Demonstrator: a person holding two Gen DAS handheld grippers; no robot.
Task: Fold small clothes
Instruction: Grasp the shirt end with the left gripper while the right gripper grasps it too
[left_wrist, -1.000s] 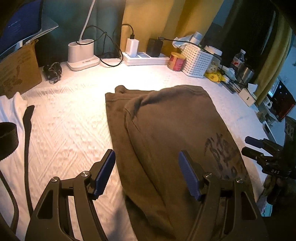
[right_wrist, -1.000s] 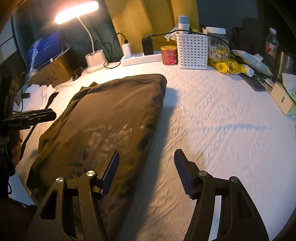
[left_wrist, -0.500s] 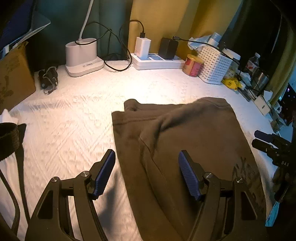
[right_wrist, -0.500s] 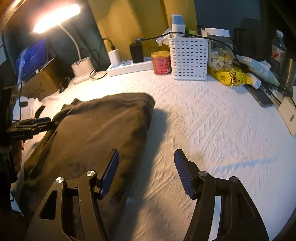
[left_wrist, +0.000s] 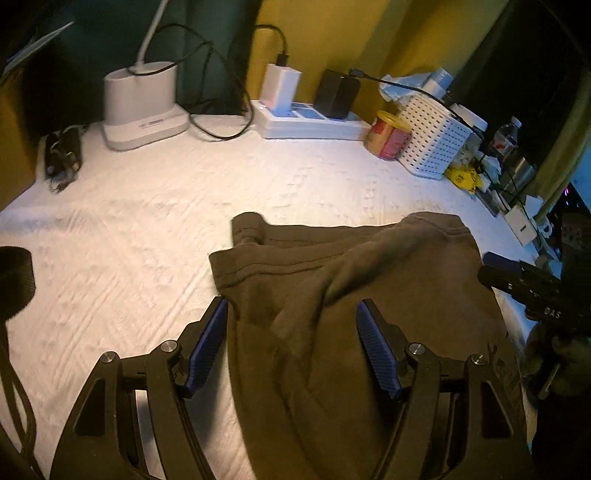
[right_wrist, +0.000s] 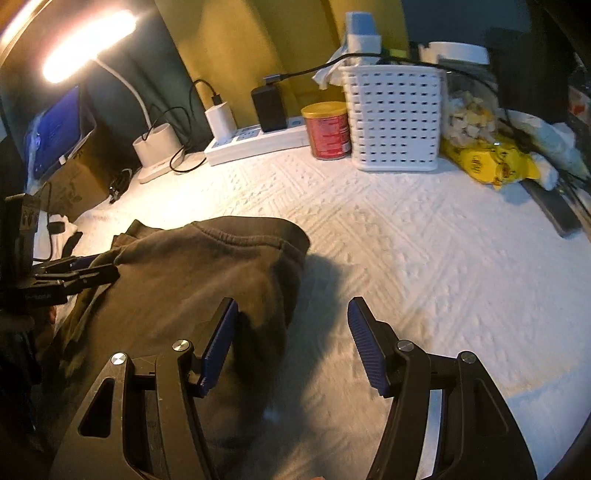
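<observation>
Both grippers, left gripper (left_wrist: 291, 343) and right gripper (right_wrist: 291, 343), are spread wide over the brown garment (left_wrist: 369, 314); a white basket (right_wrist: 395, 118) and red can (right_wrist: 328, 129) sit behind, and the garment's near end is cut off.

Dim warm room, glaring desk lamp (right_wrist: 88, 44) upper left, slight motion blur, fisheye bending, dark vignetted corners

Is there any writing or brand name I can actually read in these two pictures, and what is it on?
"DAS": white letters on the black body of the right claw, seen from the left camera.
Red can: label print too blurred to read.
Yellow packet: dark print, unreadable.
Brown garment: dark print at its right edge, cut off, unreadable.
</observation>
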